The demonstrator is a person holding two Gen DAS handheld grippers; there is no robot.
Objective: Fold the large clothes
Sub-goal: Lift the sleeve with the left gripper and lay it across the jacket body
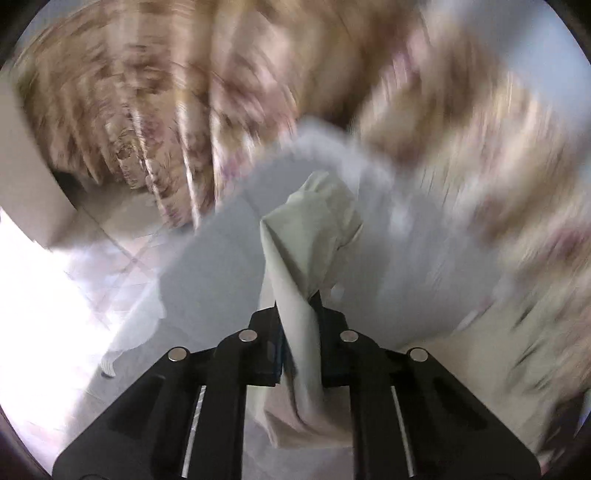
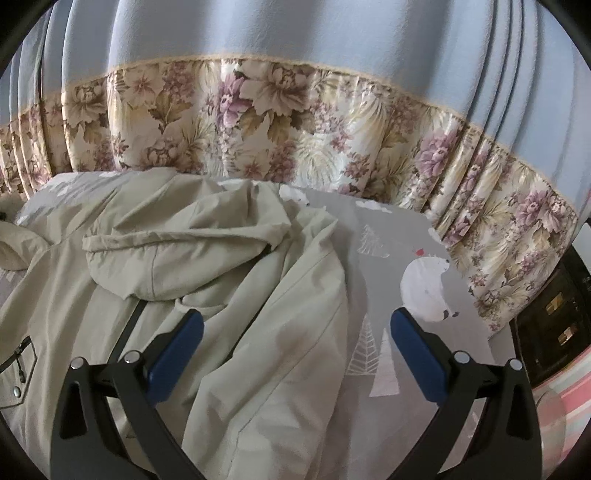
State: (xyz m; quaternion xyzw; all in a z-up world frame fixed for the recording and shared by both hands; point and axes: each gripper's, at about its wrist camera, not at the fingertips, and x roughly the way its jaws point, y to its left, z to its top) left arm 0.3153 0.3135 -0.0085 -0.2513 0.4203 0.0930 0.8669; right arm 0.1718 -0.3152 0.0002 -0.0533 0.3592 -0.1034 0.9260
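A pale beige hooded jacket point(image 2: 207, 258) lies rumpled on a grey bed sheet point(image 2: 388, 236) printed with white bears and trees. Its hood point(image 2: 177, 251) is flopped over the chest, and a dark zipper runs below it. My right gripper point(image 2: 295, 328) hovers open over the jacket's right sleeve, blue pads wide apart with nothing pinched. In the left wrist view, my left gripper point(image 1: 298, 314) is shut on a bunched fold of the jacket point(image 1: 310, 229), which rises up from between the fingers. That view is heavily blurred.
A floral curtain hem point(image 2: 295, 122) with blue curtain point(image 2: 280, 29) above hangs just behind the bed. A dark cabinet point(image 2: 550, 314) stands at the right edge. In the left wrist view, tiled floor point(image 1: 122, 266) shows at the lower left.
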